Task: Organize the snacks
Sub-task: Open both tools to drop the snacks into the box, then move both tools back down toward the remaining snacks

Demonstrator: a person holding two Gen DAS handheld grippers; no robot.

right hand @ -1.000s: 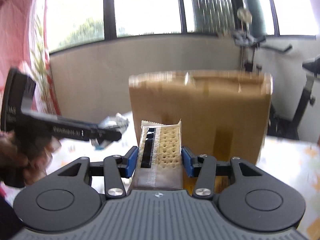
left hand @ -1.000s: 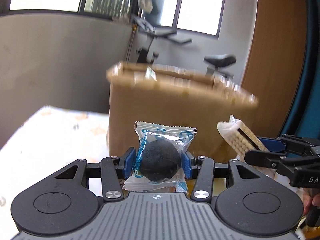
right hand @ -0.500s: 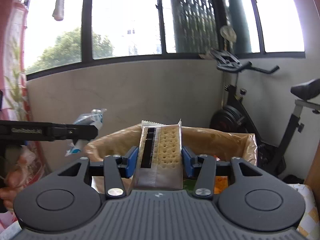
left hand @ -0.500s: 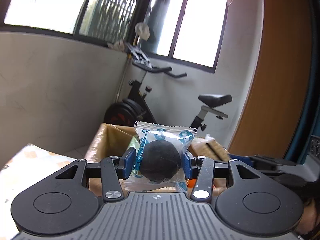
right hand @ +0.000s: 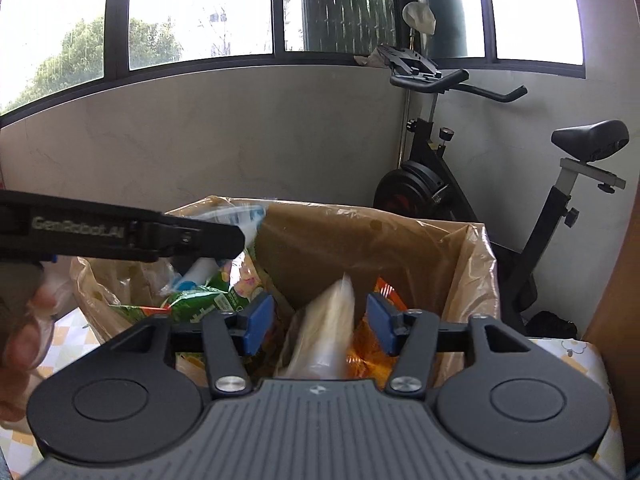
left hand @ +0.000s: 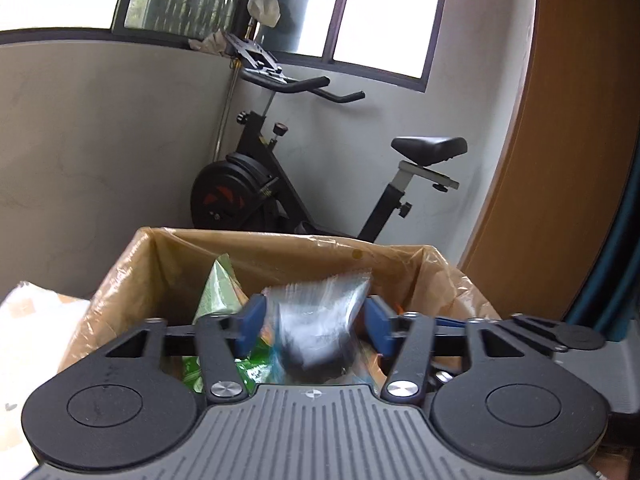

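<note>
In the left wrist view the left gripper (left hand: 312,322), jaws just opening, is dropping its blurred wrapped snack (left hand: 320,332) into the lined box (left hand: 280,256), and in the right wrist view the right gripper (right hand: 316,322) is likewise releasing the cracker pack (right hand: 324,328) there, so next both are needing 2 new snacks

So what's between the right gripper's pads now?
The cracker pack, blurred and clear of both pads, above the lined box; right wrist view. The jaws have just been opening.

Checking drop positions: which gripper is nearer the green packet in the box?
Left. The left gripper hangs over the green packet; the right gripper is off to its side. Both jaws have just been opening, the dark snack and cracker pack loose between them.
</note>
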